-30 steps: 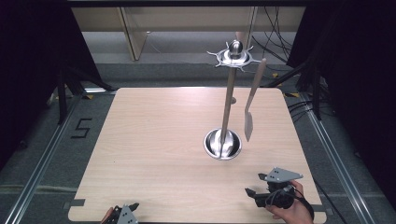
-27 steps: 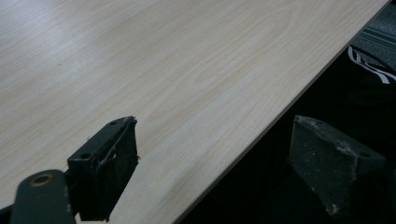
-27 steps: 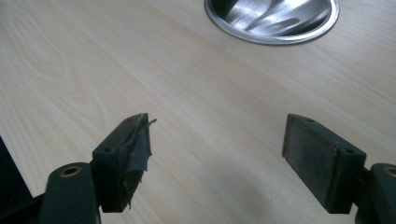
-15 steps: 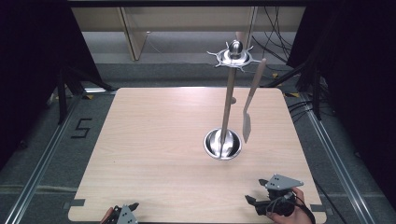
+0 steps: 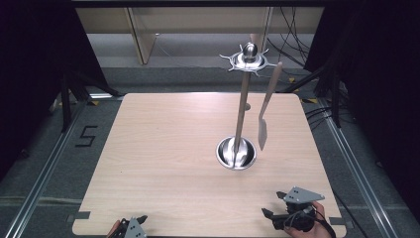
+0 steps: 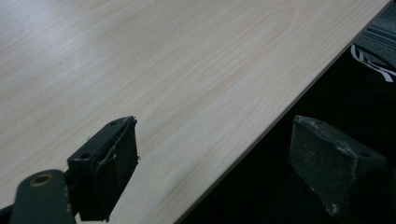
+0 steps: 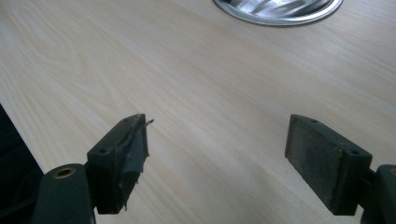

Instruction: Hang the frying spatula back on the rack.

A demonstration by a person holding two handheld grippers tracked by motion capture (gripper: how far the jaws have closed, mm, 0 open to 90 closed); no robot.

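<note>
While both grippers are held low at the near edge of the worktop point(image 5: 163, 148), nothing is gripped by either. The right gripper point(image 5: 278, 208) is seen in the high view at the near right corner, carried by a hand point(image 5: 302, 229), and in the right gripper view point(image 7: 217, 154) its fingers point(image 7: 122, 158) are spread wide above bare wood, with nothing between them. The left gripper point(image 5: 133, 223) is seen at the near left edge; in the left gripper view point(image 6: 224, 168) its fingers point(image 6: 108, 168) are likewise spread, one over the wood and the other past the worktop's edge over darkness.

Well apart from both, right of the worktop's middle, a stand point(image 5: 241, 114) is set upright on a round shiny base point(image 5: 236, 153). Its pole is topped by a ring of hooks point(image 5: 246, 62). A spatula point(image 5: 262, 130) is hung from one hook on the right side, blade down, clear of the worktop. The base's rim point(image 7: 280, 11) is caught at the top of the right gripper view.
</note>
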